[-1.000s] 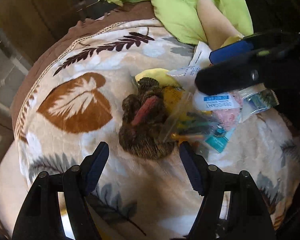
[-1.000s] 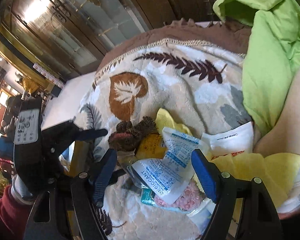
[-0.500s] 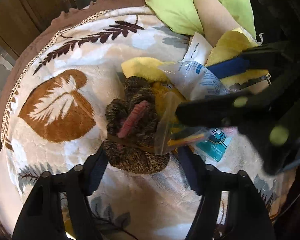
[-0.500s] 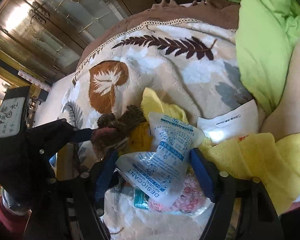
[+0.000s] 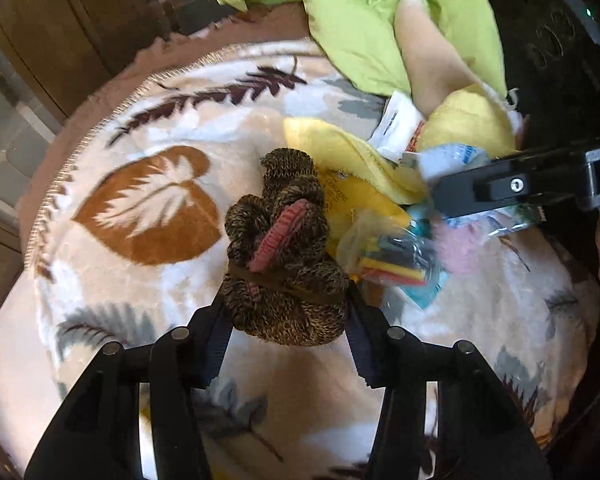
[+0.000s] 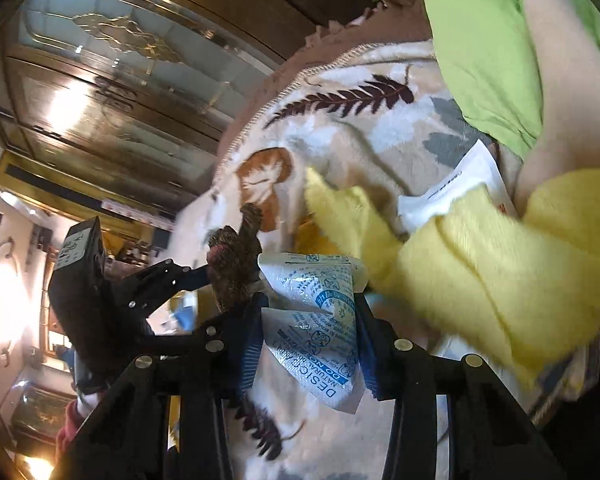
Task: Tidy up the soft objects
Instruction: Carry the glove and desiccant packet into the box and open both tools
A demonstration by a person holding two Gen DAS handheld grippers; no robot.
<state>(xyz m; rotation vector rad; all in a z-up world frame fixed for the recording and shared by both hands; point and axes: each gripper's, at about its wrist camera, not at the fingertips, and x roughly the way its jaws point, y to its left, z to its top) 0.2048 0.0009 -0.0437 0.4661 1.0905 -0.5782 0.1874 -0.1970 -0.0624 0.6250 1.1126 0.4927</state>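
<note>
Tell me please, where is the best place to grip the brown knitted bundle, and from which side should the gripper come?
Grip the brown knitted bundle across its thick lower part, just below the dark band tied around it. Come from the near side, along the blanket, as the left gripper does: its fingers press the bundle's two flanks. The loose upper loops would probably slip.

"DESICCANT" on white packet (image 6: 320, 344) (upside down)

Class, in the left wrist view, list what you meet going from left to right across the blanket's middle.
Brown leaf print → knitted brown bundle → clear bag of coloured pieces → pink fluffy item.
</note>
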